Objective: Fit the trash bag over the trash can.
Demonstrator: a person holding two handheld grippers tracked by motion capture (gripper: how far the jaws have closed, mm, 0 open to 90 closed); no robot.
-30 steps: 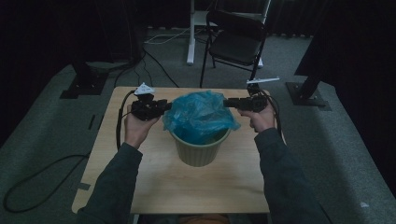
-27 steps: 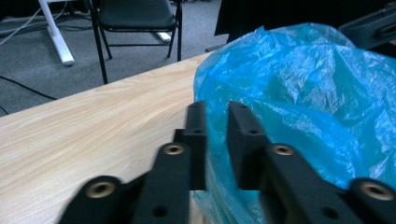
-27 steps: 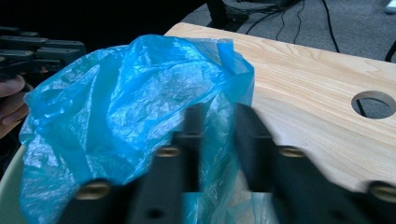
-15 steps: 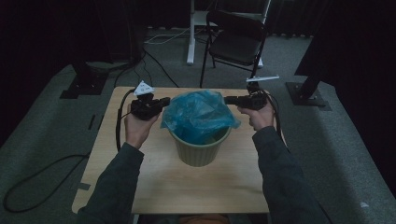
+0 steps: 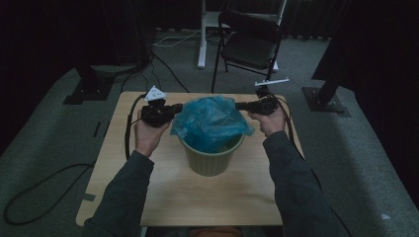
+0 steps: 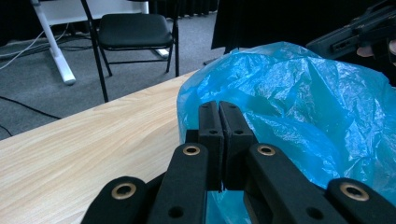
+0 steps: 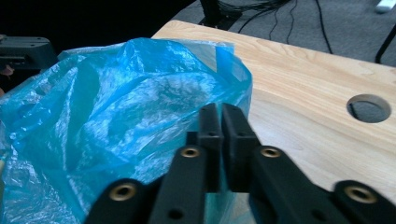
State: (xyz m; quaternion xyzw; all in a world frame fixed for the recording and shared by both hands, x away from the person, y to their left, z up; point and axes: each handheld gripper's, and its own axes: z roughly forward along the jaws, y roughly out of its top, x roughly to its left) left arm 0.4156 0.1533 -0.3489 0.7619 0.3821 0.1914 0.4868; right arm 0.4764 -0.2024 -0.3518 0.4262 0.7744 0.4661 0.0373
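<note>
A pale green bin (image 5: pixel 210 160) stands mid-table, lined with a crumpled blue plastic bag (image 5: pixel 212 121) that puffs up above its rim. My left gripper (image 5: pixel 173 109) meets the bag's left edge. Its jaws (image 6: pixel 218 109) are pressed together with blue film (image 6: pixel 303 102) pinched low between them. At the bag's right edge my right gripper (image 5: pixel 239 105) has just closed. Its jaws (image 7: pixel 219 112) are shut on the bag's folded rim (image 7: pixel 116 107). The left gripper's body (image 7: pixel 25 51) shows beyond the bag in the right gripper view.
The wooden table (image 5: pixel 197 197) has a round hole (image 7: pixel 369 108) near the right gripper. Behind the table are a black folding chair (image 5: pixel 249 44) and a white desk leg (image 5: pixel 201 39). Cables and black stand bases (image 5: pixel 326 98) lie on the grey carpet.
</note>
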